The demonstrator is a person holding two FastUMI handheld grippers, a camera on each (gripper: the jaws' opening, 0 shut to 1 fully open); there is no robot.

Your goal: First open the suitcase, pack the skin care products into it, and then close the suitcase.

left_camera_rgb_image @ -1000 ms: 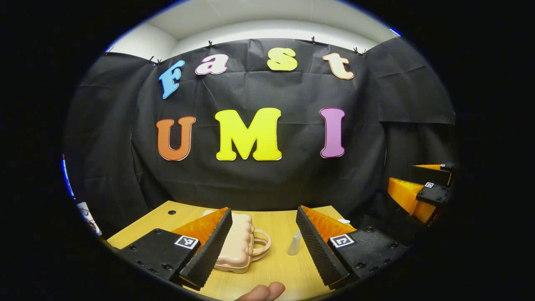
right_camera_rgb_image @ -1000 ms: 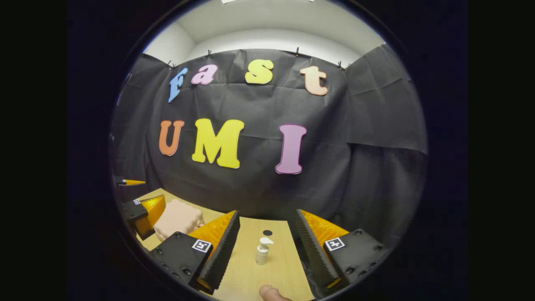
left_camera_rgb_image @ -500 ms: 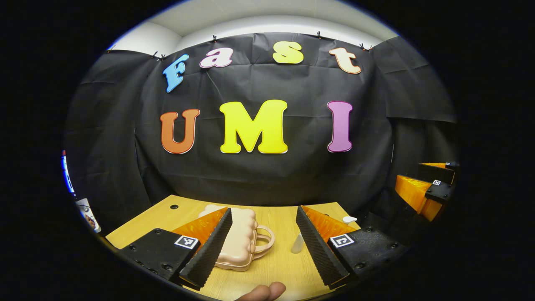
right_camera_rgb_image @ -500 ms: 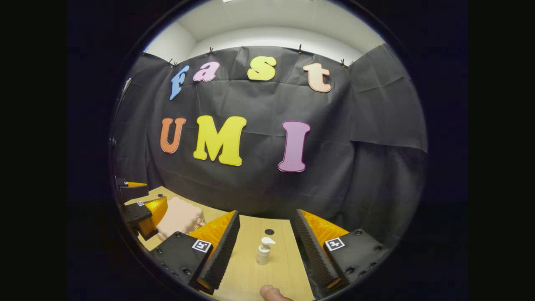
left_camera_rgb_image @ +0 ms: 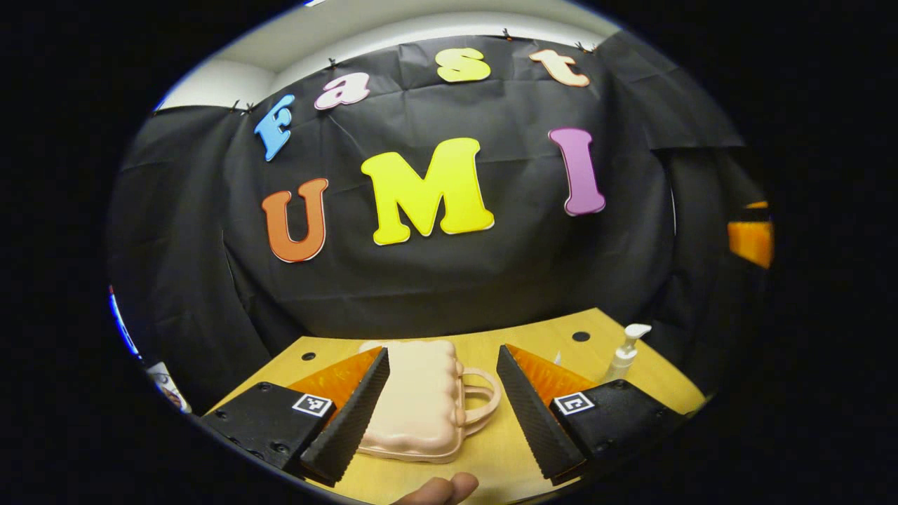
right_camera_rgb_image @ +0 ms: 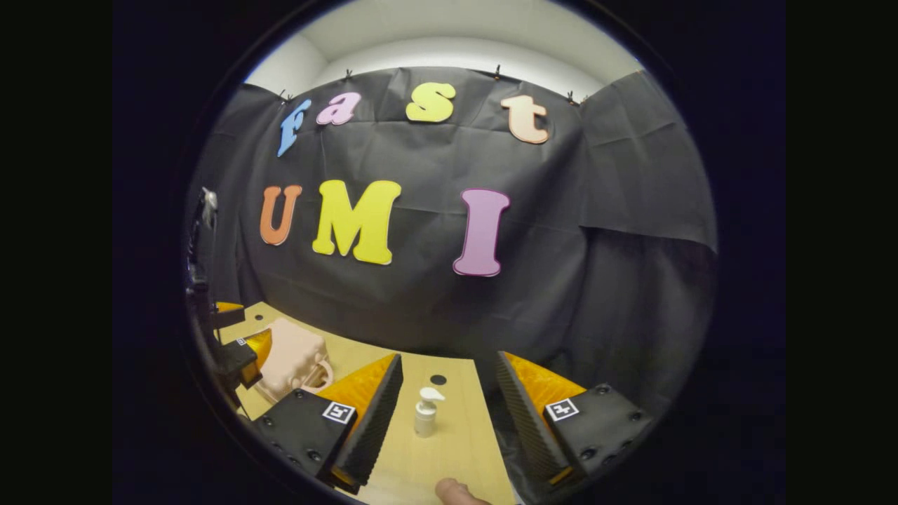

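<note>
The task stands at its first step: the suitcase (left_camera_rgb_image: 421, 400) is closed and lies flat on the table (left_camera_rgb_image: 554, 330), so opening it is not yet done.

In the left gripper view, the left gripper (left_camera_rgb_image: 443, 407) has its fingers spread wide and grips nothing. The suitcase lies ahead of the gap, its body partly behind the left finger and its looped handle (left_camera_rgb_image: 484, 403) in the open space between the two fingers. Its long axis runs roughly away from the camera, along the fingers. The handle points sideways toward the right finger. Beyond the right finger stands the pump bottle (left_camera_rgb_image: 623, 354), upright, its nozzle pointing to the right; it is well apart from the suitcase.

In the right gripper view, the suitcase (right_camera_rgb_image: 291, 358) lies beyond and outside the left finger, with the left gripper (right_camera_rgb_image: 242, 351) just beside it. The right gripper (right_camera_rgb_image: 445, 414) has its fingers spread and empty. The pump bottle (right_camera_rgb_image: 425, 414) stands between them, ahead of the tips, touching neither.

Judged next move: bring the left gripper onto the suitcase, catch the lid edge on the handle side, and lift it. Which seam parts the shell cannot be told. The bottle follows afterward.
</note>
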